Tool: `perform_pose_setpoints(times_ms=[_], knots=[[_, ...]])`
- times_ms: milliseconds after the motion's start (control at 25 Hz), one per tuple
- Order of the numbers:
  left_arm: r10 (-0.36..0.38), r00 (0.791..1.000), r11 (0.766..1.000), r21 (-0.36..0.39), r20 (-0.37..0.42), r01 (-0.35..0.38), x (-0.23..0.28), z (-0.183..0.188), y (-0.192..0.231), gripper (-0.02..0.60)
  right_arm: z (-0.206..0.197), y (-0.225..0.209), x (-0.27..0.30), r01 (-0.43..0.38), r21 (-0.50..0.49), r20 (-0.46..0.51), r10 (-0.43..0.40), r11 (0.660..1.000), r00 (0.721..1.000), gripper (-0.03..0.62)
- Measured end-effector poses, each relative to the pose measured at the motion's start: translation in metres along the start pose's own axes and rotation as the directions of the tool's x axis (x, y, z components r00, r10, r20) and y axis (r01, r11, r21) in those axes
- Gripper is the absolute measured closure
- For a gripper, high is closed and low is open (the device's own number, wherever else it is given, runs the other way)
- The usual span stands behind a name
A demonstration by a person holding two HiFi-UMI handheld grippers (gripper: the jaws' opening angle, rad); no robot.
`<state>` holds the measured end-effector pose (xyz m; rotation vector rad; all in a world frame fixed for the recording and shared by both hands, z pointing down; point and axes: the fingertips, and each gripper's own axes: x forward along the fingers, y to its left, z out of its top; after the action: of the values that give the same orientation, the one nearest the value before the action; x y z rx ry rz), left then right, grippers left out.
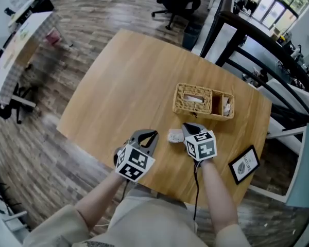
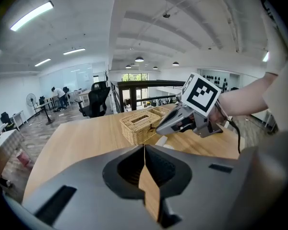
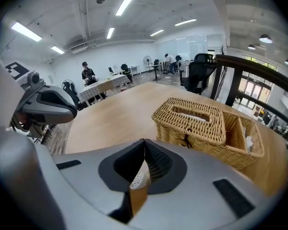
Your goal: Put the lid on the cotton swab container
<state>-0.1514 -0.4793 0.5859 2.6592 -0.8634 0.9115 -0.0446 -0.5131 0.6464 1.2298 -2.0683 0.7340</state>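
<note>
The cotton swab container (image 1: 175, 136) is a small pale tub on the wooden table (image 1: 123, 81), between my two grippers. My right gripper (image 1: 187, 126) is shut just to its right and over it. In the right gripper view the white swab heads (image 3: 139, 178) show through the gap under the closed jaws. My left gripper (image 1: 150, 134) is shut and empty just left of the container. A pale bit of the container (image 2: 169, 146) peeks out below the right gripper (image 2: 159, 130) in the left gripper view. I cannot make out a separate lid.
A wicker basket (image 1: 203, 101) with a tissue slot and a side compartment stands just behind the container. A black framed sign (image 1: 244, 163) lies at the table's near right corner. A dark railing (image 1: 257, 50) runs behind the table.
</note>
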Motion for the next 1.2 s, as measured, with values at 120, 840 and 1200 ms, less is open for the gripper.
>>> perform_pose_setpoints(times_ms=[120, 840, 1200], knots=[[-0.012, 1.000, 1.000, -0.011, -0.021, 0.012, 0.007, -0.012, 0.001, 0.557, -0.009, 0.005, 0.009, -0.005, -0.004, -0.052, 0.005, 1.000, 0.999, 0.569], [-0.068, 0.992, 0.998, -0.013, -0.110, 0.067, 0.016, -0.044, -0.026, 0.557, -0.059, 0.035, 0.006, -0.094, -0.028, -0.162, 0.089, 0.995, 0.983, 0.569], [-0.004, 1.000, 1.000, 0.004, -0.022, 0.004, -0.030, -0.007, -0.021, 0.557, -0.022, 0.051, -0.056, -0.058, 0.029, 0.060, 0.056, 0.998, 0.997, 0.568]])
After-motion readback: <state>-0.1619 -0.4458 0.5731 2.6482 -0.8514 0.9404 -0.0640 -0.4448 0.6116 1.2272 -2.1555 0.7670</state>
